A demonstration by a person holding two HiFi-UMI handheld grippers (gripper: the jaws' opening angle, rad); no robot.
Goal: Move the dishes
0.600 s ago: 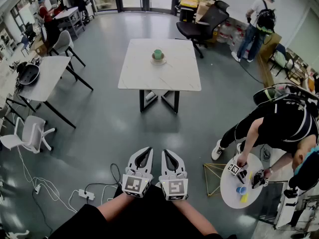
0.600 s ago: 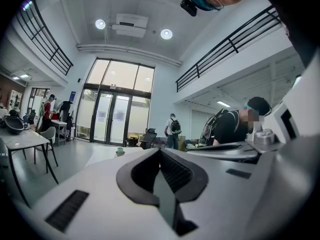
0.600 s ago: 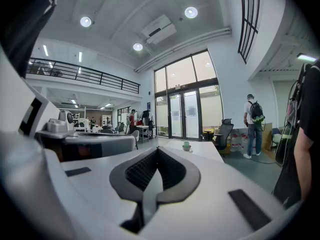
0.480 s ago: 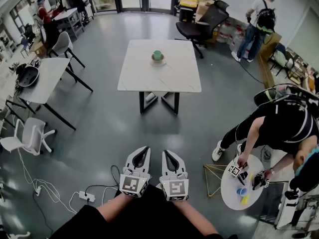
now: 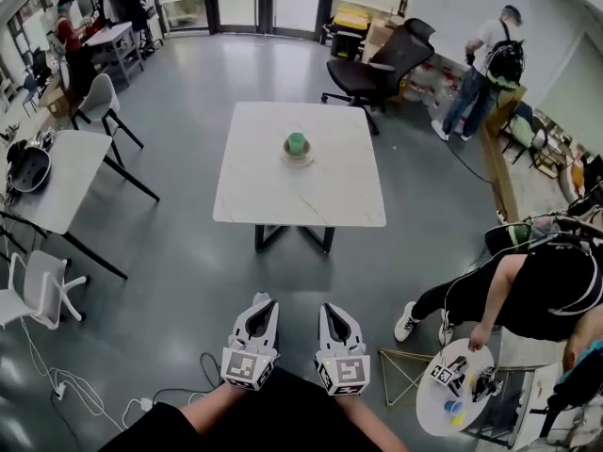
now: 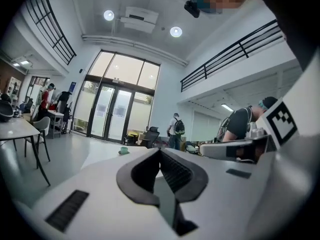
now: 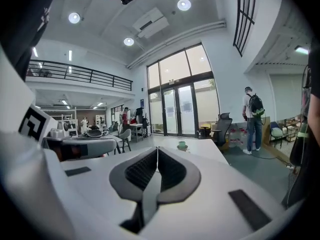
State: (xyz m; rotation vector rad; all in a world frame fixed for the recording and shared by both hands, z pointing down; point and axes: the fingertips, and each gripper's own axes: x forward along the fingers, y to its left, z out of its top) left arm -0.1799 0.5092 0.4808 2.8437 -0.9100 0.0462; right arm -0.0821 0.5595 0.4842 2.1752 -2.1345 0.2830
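A green cup [image 5: 297,143] stands on a small saucer [image 5: 297,156] near the far middle of a white square table [image 5: 254,196]. It shows tiny in the left gripper view as the cup [image 6: 123,150] and in the right gripper view as the cup [image 7: 182,145]. My left gripper [image 5: 261,300] and right gripper [image 5: 332,308] are held side by side low in the head view, well short of the table, over the grey floor. Both are shut, tips touching, with nothing between them.
A black office chair [image 5: 382,59] stands behind the table. A second white table [image 5: 57,172] with chairs is at the left. A person bends over a small round table [image 5: 443,412] at the lower right. Cables and a power strip [image 5: 141,405] lie on the floor at the lower left.
The view has shifted: the table sits lower in the head view and nearer to me. Both grippers stay shut and side by side.
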